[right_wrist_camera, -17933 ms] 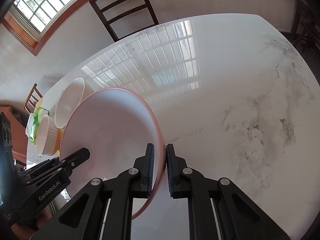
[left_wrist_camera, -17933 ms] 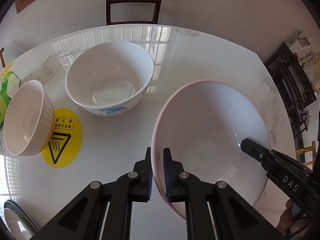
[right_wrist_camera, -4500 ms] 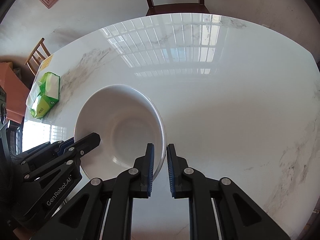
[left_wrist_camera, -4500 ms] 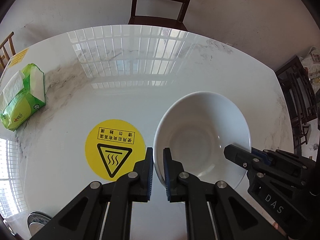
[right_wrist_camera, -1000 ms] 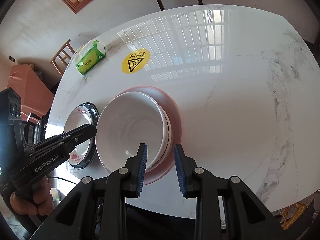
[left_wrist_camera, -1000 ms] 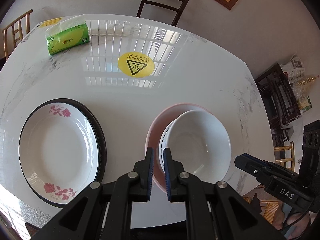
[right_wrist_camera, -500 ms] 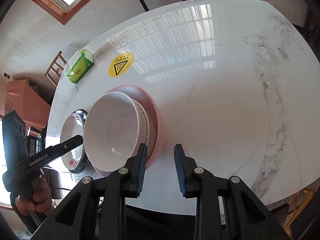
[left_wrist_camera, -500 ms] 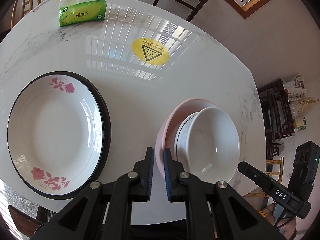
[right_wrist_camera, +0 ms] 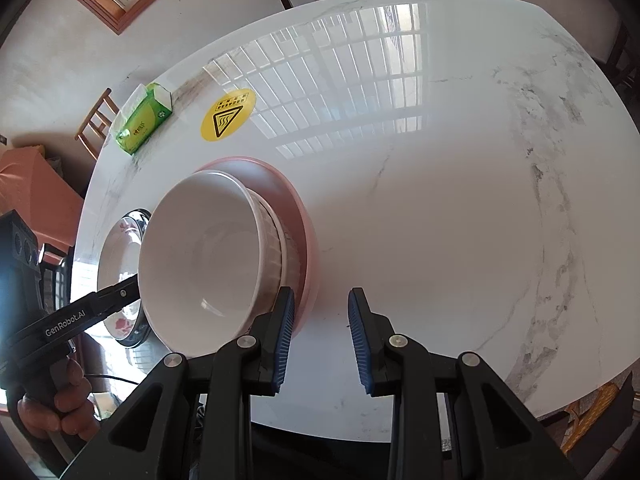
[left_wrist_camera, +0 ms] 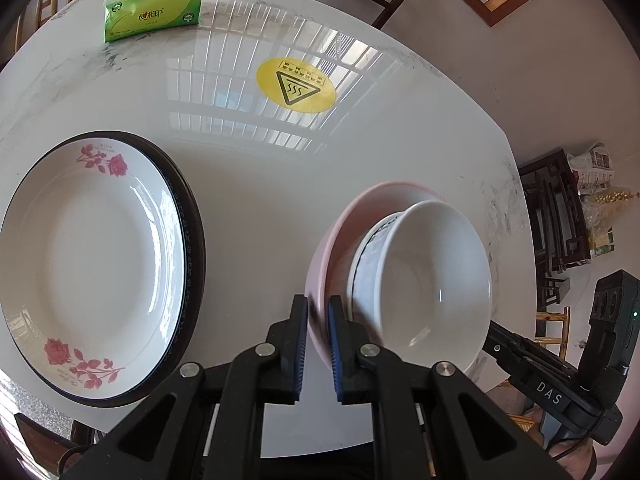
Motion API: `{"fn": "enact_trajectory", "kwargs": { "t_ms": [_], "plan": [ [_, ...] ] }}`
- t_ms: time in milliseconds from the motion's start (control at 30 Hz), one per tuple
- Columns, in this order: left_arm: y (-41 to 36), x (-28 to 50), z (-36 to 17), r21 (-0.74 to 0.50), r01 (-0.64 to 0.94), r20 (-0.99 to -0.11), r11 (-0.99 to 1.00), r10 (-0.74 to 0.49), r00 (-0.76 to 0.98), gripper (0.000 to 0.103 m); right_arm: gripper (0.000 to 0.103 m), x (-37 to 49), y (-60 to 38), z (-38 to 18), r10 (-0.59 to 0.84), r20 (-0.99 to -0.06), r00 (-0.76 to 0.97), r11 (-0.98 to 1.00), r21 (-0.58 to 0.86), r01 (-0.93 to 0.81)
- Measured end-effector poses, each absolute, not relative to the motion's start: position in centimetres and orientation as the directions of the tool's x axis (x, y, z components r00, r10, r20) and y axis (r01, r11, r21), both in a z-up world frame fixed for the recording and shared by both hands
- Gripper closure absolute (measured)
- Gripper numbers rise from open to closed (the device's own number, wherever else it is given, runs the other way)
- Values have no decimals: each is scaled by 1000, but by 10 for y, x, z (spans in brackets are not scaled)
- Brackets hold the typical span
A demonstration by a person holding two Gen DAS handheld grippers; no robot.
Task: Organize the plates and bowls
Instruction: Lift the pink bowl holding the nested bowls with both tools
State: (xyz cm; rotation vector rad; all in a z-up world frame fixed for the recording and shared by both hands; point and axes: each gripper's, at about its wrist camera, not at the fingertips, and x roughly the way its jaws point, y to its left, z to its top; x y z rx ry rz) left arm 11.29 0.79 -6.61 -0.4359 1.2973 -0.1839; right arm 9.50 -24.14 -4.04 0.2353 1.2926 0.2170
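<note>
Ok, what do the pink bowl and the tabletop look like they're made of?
Pink bowl: probably glazed ceramic, possibly melamine; smooth, thin rim with soft sheen. Tabletop: polished marble or marble-look stone; grey veining and a mirror-sharp window reflection.

A pale pink bowl held a white bowl over one banded in dark blue. The white plate bore pink roses inside a black rim. The white, grey-veined counter carried a yellow warning sticker and green tissue pack.
</note>
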Motion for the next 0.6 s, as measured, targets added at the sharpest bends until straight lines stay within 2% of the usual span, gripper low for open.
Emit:
{"fn": "enact_trajectory", "kwargs": {
  "t_ms": [400, 600],
  "plan": [
    [-2, 116, -72, -353, -87, -902, 932, -314, 297, 91, 73, 103, -233, -52, 220, -942, 255, 975, 220, -28],
    [2, 123, -75, -381, -95, -893, 920, -339, 296, 90, 73, 110, -233, -57, 216, -944, 249, 976, 217, -24]
  ]
}}
